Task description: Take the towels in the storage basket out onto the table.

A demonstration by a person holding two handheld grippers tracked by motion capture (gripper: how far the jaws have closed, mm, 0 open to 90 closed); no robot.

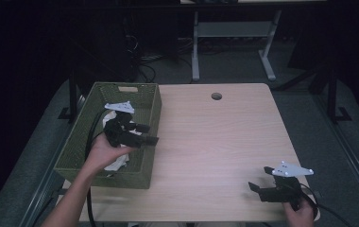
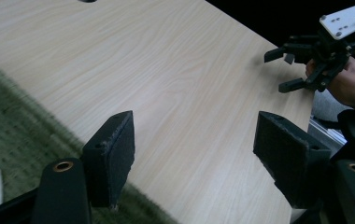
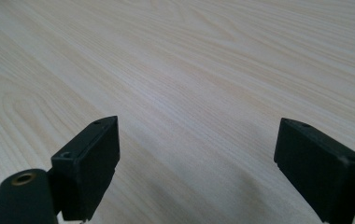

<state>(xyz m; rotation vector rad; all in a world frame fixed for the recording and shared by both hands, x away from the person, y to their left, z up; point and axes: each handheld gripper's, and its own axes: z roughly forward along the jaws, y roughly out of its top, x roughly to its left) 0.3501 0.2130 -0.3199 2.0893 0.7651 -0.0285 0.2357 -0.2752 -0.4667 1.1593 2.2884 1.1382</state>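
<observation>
My left gripper [image 1: 148,134] hovers over the right wall of a green woven basket [image 1: 153,111] at the table's left, pointing right across the table. Its jaws stand open with nothing between them; in the left gripper view the gripper [image 2: 194,154] frames bare tabletop beyond the basket's edge [image 2: 7,140]. White crumpled items [image 1: 116,163] lie inside the basket, partly hidden by the hand. My right gripper [image 1: 259,178] rests low near the table's front right corner, open and empty. The right gripper [image 2: 278,70] is also seen far off in the left gripper view, and in its own view the gripper [image 3: 196,154] has only wood between its jaws.
The light wooden table [image 1: 215,142] has a round cable hole [image 1: 216,96] near its far edge. Behind the table stands a desk frame with white legs [image 1: 195,52]. Black cables [image 1: 90,142] trail from the left gripper across the basket.
</observation>
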